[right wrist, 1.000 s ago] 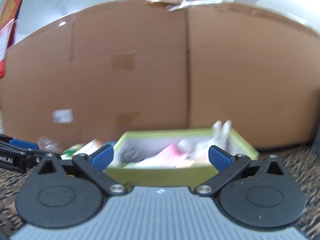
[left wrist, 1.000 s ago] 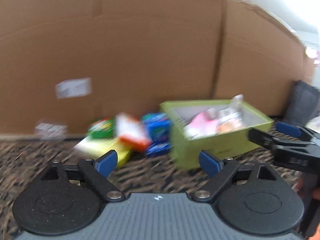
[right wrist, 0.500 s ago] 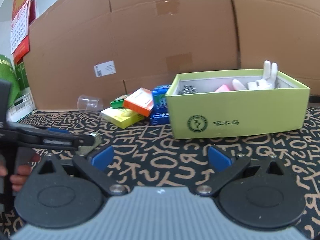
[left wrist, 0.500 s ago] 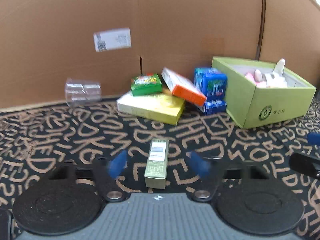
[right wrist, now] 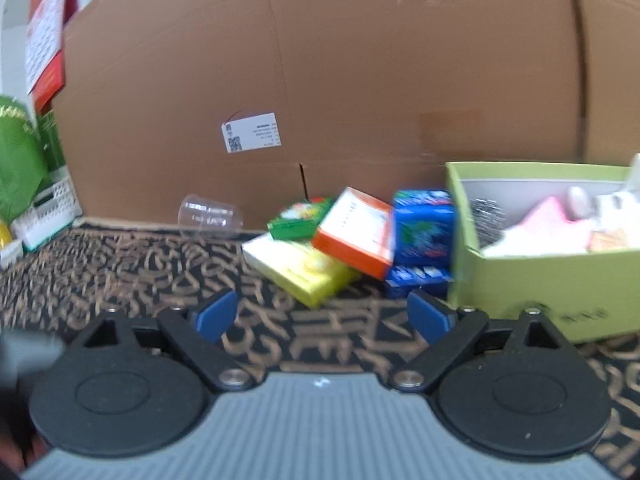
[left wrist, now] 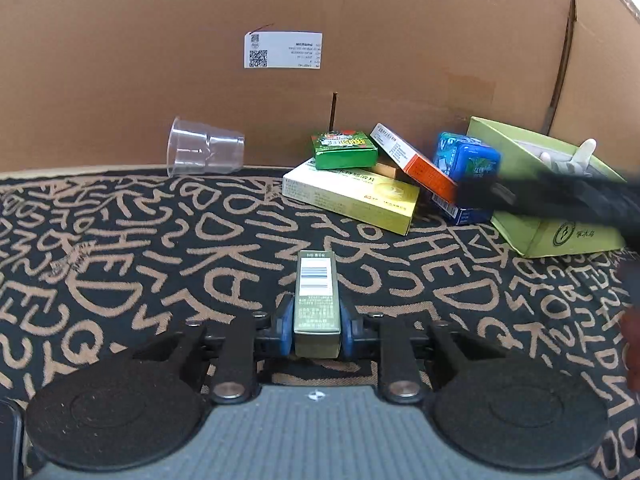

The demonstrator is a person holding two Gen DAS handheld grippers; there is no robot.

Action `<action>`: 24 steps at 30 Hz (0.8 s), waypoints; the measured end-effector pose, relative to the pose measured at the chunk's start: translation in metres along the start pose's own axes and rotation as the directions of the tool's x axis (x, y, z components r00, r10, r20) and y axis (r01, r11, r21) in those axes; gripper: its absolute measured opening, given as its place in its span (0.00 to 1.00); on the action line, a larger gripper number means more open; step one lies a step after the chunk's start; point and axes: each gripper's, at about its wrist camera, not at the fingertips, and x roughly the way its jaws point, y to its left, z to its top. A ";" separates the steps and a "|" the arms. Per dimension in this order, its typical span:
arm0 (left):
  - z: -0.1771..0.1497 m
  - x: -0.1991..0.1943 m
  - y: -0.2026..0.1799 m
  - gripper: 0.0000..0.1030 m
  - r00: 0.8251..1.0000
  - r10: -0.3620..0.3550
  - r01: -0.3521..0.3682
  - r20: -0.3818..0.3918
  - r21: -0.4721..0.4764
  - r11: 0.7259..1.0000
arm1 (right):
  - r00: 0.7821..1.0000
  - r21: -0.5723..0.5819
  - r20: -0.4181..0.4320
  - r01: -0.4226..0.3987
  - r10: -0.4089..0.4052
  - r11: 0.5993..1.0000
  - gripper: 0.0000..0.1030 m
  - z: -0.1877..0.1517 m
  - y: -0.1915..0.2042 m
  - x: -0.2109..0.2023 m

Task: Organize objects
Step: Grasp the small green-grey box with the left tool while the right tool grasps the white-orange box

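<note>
**Two claws, one small box gripped**

Two blue pads of the left claw (left wrist: 317, 330) press against the sides of a small olive-green carton with a barcode label (left wrist: 316, 300), which lies lengthwise on the black desk cloth patterned with tan letters (left wrist: 140, 248). The right claw (right wrist: 322, 316) is spread wide with nothing between its pads, low over the same cloth.

Against the brown cardboard wall (left wrist: 360, 60) sits a heap of cartons: a flat yellow box (left wrist: 352, 196), a green box (left wrist: 345, 150) on top of it, a white-and-orange box (left wrist: 416, 164) leaning, and blue packets (left wrist: 468, 162). Just right of them stands an open lime-green cardboard box (right wrist: 548, 284) holding pink and white items. A clear plastic cup (left wrist: 205, 153) lies on its side to the left.
</note>
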 end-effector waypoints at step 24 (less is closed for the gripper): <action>0.001 0.001 0.012 0.24 0.996 -0.093 0.093 0.004 -0.088 0.992 | 0.997 0.008 -0.071 0.044 -0.043 0.999 0.65 -0.057 -0.017 -0.038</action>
